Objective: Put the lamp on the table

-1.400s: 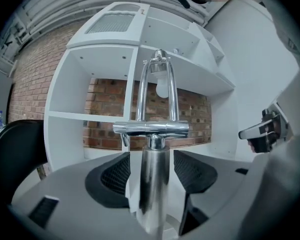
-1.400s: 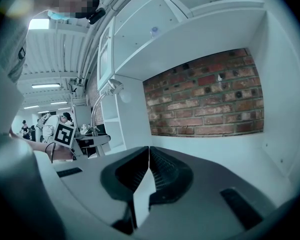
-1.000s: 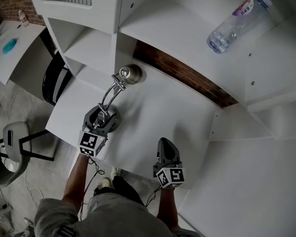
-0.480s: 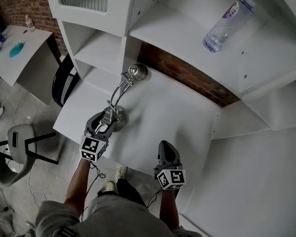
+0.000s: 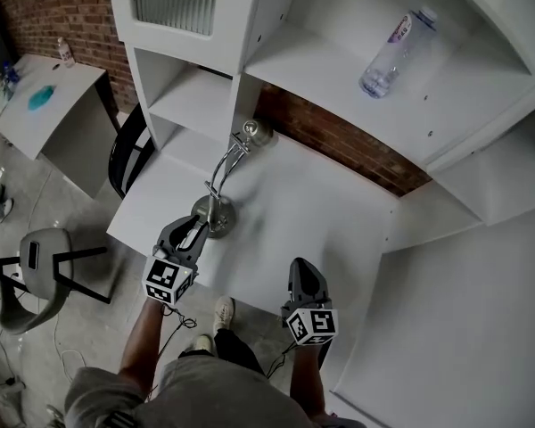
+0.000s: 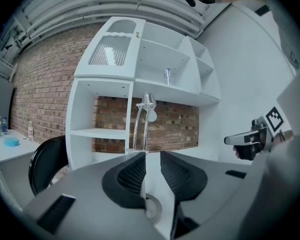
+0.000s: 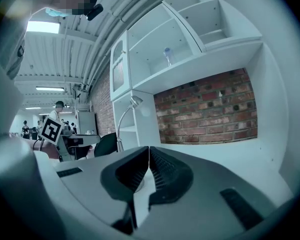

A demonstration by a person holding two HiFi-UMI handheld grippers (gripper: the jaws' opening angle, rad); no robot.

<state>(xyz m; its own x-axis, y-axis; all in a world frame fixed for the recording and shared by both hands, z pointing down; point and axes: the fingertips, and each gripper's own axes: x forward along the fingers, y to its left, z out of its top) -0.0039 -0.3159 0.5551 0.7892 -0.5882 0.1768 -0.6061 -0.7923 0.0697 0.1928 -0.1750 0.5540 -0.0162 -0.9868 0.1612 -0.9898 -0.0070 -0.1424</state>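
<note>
A chrome desk lamp (image 5: 221, 175) stands upright on the white table (image 5: 312, 212), with its round base near the front left and its head up by the brick back wall. My left gripper (image 5: 193, 233) sits just short of the base. Its jaws are closing with a narrow gap and nothing between them. In the left gripper view the lamp (image 6: 142, 126) rises straight ahead beyond the left gripper (image 6: 152, 165). My right gripper (image 5: 301, 273) rests shut over the table's front edge, empty. The right gripper view shows the lamp (image 7: 123, 120) to the left of the right gripper (image 7: 149, 168).
A clear plastic bottle (image 5: 389, 50) lies on the shelf above the table. A tall white shelf unit (image 5: 192, 69) borders the table's left back. A black chair (image 5: 125, 157), a grey stool (image 5: 25, 270) and a side table (image 5: 49, 105) stand on the floor at the left.
My left gripper has let go of the lamp and drawn back toward the table's front edge, and its jaws have narrowed. The lamp stays standing. The right gripper has hardly moved.
</note>
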